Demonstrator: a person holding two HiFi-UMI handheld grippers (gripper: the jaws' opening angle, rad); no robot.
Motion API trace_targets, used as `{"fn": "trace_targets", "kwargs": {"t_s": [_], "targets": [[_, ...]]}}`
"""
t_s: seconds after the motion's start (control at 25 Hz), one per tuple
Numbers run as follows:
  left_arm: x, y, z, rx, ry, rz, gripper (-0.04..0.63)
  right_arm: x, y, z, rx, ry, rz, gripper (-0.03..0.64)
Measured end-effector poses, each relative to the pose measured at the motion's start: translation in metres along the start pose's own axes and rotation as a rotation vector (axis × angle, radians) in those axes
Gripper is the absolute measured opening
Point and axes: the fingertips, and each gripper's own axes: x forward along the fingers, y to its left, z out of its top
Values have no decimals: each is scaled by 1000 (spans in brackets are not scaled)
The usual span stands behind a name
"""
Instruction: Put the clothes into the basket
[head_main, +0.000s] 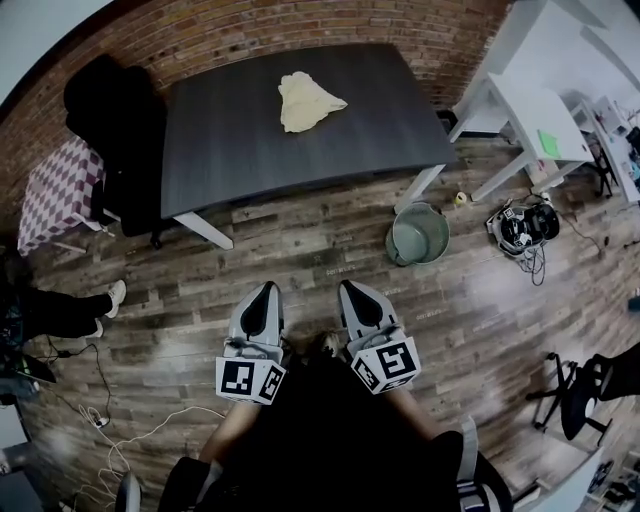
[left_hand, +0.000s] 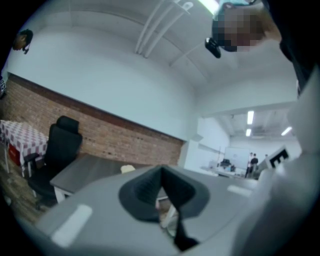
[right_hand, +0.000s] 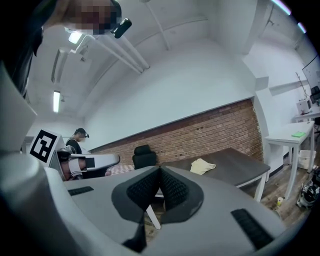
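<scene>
A pale yellow cloth lies crumpled toward the far side of the dark grey table. A round grey-green basket stands on the wooden floor beside the table's right front leg. My left gripper and right gripper are side by side low in the head view, well short of the table, both pointing at it. Both are shut, with nothing between the jaws. The cloth shows small in the left gripper view, past my left gripper. It also lies beyond my right gripper as the cloth.
A black office chair and a checkered-covered table stand left of the grey table. White desks fill the right. A device with cables lies on the floor near the basket. A person's legs and loose cables are at left.
</scene>
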Motion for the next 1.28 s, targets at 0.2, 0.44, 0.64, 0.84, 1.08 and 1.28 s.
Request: {"fn": "trace_targets", "kwargs": {"t_s": [0.2, 0.44, 0.64, 0.84, 1.08, 1.28], "targets": [[5, -11, -11, 4, 16, 8, 6, -1, -10, -5, -6, 18, 22, 5], [30, -4, -13, -9, 16, 10, 6, 17, -27, -2, -13, 25, 17, 5], [52, 14, -14, -7, 14, 7, 6, 41, -38, -5, -11, 32, 1, 5], [88, 44, -6, -9, 11, 10, 5, 83, -49, 1, -13, 40, 0, 5], [136, 94, 4, -15, 26, -4, 6, 149, -59, 9, -17, 57, -16, 5], [176, 136, 15, -12, 46, -26, 6, 204, -69, 13, -6, 66, -45, 5]]}}
